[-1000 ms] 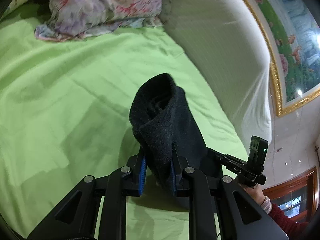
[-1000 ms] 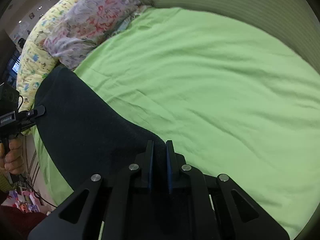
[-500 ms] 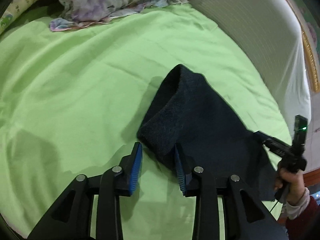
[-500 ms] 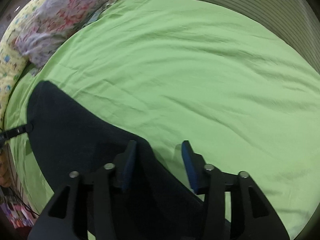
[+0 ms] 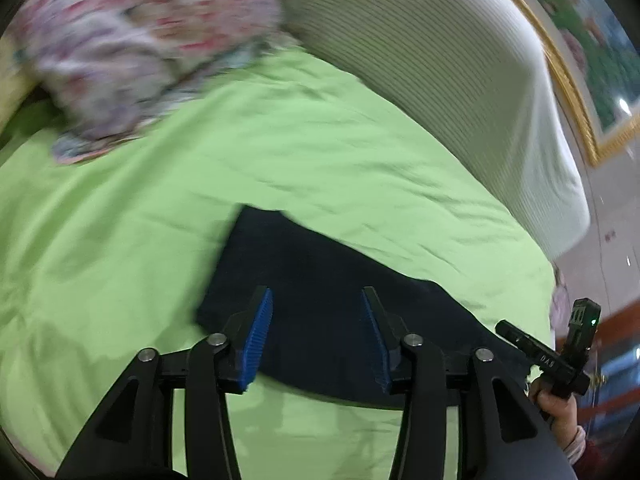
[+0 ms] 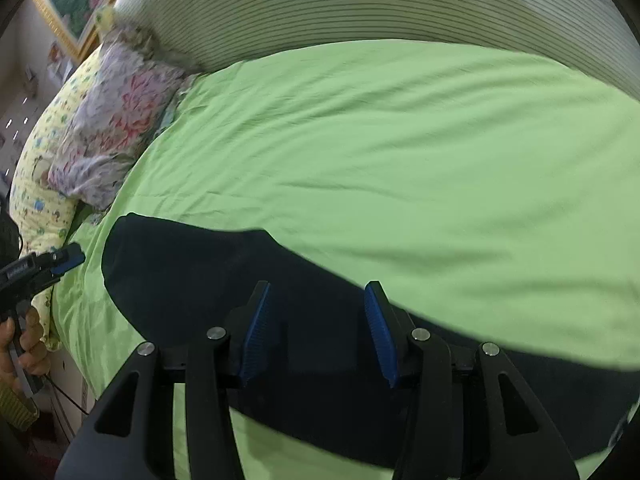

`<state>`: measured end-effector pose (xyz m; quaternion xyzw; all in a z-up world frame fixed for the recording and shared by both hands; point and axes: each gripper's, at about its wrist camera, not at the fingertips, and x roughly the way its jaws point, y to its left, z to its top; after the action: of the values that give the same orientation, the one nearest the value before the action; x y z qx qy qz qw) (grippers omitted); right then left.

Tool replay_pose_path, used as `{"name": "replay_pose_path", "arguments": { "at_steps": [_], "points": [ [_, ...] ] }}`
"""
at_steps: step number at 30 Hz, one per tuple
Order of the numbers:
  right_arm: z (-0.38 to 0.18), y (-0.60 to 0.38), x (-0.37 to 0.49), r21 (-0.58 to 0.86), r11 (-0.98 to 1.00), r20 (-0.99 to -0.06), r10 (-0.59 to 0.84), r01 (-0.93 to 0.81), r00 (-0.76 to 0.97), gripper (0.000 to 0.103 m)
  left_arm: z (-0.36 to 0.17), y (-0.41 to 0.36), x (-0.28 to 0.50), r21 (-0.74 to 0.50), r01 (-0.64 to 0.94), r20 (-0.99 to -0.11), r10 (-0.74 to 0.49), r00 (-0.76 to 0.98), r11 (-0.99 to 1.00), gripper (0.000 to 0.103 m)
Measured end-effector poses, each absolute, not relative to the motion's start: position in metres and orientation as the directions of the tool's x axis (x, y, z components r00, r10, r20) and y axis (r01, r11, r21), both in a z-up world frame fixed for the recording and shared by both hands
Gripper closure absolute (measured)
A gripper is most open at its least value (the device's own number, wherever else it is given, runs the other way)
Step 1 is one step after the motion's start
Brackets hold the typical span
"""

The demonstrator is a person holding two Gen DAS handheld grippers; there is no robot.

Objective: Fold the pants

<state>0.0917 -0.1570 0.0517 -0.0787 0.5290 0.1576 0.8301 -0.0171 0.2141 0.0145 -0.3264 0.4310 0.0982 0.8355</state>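
The dark navy pants (image 5: 320,280) lie flat on the green bed sheet (image 5: 120,240), stretched along the near edge of the bed. They also show in the right wrist view (image 6: 192,272). My left gripper (image 5: 316,320) is open and empty, just above one end of the pants. My right gripper (image 6: 316,316) is open and empty, above the other part of the pants. The right gripper shows in the left wrist view (image 5: 560,356), and the left gripper shows at the left edge of the right wrist view (image 6: 44,264).
A floral pillow (image 6: 116,120) and a yellow patterned quilt (image 6: 36,184) lie at the head end. A white ribbed headboard cushion (image 6: 380,8) runs along the far side of the bed. A gold-framed picture (image 5: 580,80) hangs on the wall.
Both grippers have opened and let go of the pants. The pants, held up a second ago, now lie flat on the sheet. Both grippers have drawn back a little.
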Motion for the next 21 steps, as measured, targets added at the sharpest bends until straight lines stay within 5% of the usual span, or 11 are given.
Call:
{"name": "replay_pose_path", "arguments": {
  "at_steps": [15, 21],
  "points": [
    [0.078, -0.286, 0.011, 0.130, 0.990, -0.863, 0.082, 0.062, 0.499, 0.053, 0.024, 0.056, 0.078, -0.459, -0.087, -0.802, -0.369, 0.470, 0.884, 0.043],
    [0.085, -0.337, -0.023, 0.176, 0.960, -0.843, 0.033, 0.218, 0.537, 0.046, 0.022, -0.003, 0.107, -0.450, 0.037, -0.816, -0.428, 0.388, 0.892, 0.040]
  ]
}}
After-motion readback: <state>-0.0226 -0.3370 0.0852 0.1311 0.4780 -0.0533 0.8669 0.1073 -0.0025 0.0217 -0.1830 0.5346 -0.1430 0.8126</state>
